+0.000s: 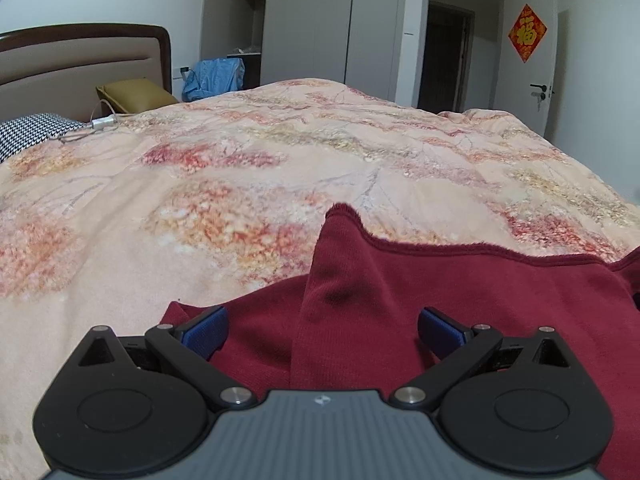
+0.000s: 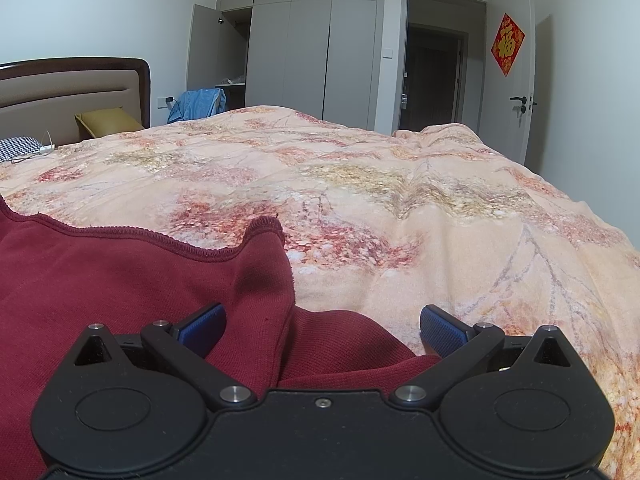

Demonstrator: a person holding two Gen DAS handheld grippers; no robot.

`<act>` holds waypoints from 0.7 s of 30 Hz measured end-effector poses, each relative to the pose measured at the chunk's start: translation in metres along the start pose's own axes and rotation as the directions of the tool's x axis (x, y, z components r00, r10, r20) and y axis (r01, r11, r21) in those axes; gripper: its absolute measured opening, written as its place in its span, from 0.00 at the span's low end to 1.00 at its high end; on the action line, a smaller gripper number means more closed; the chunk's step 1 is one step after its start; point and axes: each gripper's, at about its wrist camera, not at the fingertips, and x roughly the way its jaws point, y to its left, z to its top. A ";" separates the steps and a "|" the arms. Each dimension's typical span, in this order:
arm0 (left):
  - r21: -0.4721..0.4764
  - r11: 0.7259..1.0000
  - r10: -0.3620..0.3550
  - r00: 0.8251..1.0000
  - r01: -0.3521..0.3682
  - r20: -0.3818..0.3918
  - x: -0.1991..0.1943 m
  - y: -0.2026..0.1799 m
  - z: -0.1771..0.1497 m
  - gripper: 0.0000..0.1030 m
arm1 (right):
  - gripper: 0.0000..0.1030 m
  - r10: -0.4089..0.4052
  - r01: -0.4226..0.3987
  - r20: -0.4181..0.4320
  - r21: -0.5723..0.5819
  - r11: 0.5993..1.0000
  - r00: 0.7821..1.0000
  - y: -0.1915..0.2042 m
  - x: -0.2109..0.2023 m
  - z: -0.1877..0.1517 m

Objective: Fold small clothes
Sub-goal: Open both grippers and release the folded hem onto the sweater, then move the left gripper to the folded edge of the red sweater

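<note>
Left gripper [image 1: 322, 330], right gripper [image 2: 322, 328] agape astride red garment [image 1: 400, 300] folds; quilt [image 1: 240, 168] beyond hem bare.

A dark red knit garment [image 1: 460, 300] [image 2: 120, 280] is spread on the floral bedspread [image 1: 240, 184] [image 2: 400, 208] near its near edge. Its stitched hem is seen running across, with a corner raised into an upright peak at each end. Folded layers are bunched beneath the peaks.
</note>
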 end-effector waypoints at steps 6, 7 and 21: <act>0.020 0.997 0.077 0.991 -0.080 0.107 -0.053 -0.006 0.005 1.00 | 1.00 -0.001 0.001 0.000 -0.001 1.000 1.000 0.000 0.000 0.000; 0.012 0.995 0.099 0.989 -0.101 0.113 -0.063 -0.006 0.004 1.00 | 0.99 -0.001 0.001 0.000 -0.001 1.000 1.000 0.000 0.000 0.000; -0.226 0.972 0.085 0.995 -0.069 0.060 -0.145 0.002 -0.070 1.00 | 0.99 -0.064 0.068 0.035 -0.136 0.988 0.997 0.019 -0.012 0.004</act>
